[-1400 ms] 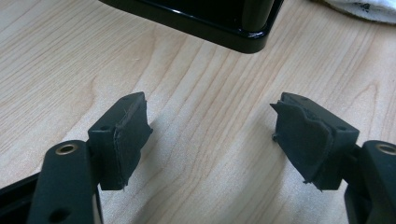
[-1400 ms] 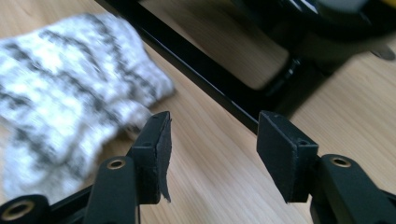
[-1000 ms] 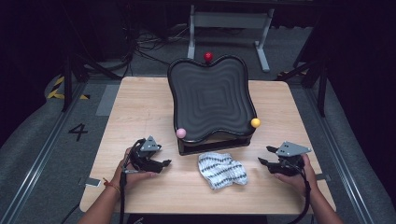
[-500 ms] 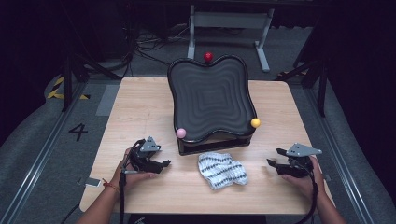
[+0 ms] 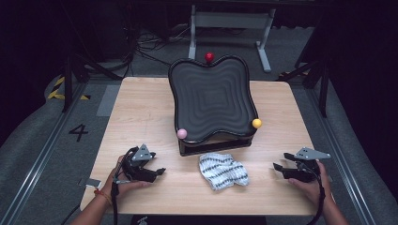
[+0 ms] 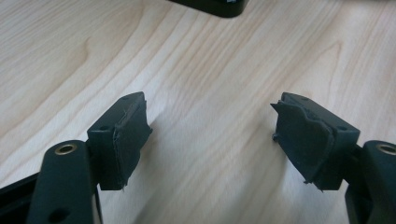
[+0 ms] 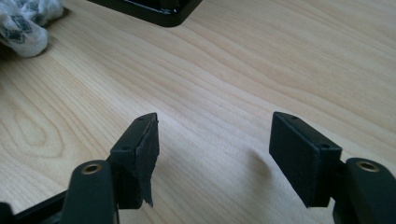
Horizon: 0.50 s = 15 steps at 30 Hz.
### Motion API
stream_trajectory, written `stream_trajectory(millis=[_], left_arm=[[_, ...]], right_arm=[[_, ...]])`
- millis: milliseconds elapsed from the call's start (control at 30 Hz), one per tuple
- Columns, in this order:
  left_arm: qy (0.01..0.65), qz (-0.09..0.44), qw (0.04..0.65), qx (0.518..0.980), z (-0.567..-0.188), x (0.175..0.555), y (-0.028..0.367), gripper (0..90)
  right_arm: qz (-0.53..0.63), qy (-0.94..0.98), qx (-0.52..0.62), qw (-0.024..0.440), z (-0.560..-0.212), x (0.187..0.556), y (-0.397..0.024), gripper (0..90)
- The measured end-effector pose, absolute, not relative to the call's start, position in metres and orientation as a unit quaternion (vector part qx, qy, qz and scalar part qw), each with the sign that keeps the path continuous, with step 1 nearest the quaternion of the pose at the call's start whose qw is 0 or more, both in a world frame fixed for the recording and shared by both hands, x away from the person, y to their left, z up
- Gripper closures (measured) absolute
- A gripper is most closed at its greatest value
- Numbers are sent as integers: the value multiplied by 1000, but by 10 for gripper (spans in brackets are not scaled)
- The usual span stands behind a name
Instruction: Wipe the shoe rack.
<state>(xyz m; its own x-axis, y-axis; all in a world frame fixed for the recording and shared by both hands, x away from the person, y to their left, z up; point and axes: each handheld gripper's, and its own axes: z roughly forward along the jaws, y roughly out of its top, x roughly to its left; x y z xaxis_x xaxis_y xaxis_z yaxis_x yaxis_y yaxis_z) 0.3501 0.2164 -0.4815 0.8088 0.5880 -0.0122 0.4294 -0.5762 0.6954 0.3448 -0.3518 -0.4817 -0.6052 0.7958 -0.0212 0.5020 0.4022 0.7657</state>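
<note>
Wooden table (image 5: 141,108) carries a black wavy tray (image 5: 211,101); crumpled patterned cloth (image 5: 222,170) lies just before it, between both hands. Left hand-held gripper (image 5: 159,171) gapes empty. Right hand-held gripper (image 5: 277,168), jaws just widened, holds nothing.

A black ridged tray (image 5: 211,96) with wavy edges sits tilted on a dark base (image 5: 213,146) on the wooden table (image 5: 141,108). A red ball (image 5: 209,57), a pink ball (image 5: 182,133) and a yellow ball (image 5: 256,123) sit at its rim, possibly attached. A "4" (image 5: 78,132) marks the floor.
</note>
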Motion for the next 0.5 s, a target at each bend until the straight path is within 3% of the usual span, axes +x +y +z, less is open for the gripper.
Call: stream_trajectory(millis=[500], left_arm=[[323,125,352,869,-482,324,251,241]], right_arm=[[367,808,418,191,-486,341,-358,297]])
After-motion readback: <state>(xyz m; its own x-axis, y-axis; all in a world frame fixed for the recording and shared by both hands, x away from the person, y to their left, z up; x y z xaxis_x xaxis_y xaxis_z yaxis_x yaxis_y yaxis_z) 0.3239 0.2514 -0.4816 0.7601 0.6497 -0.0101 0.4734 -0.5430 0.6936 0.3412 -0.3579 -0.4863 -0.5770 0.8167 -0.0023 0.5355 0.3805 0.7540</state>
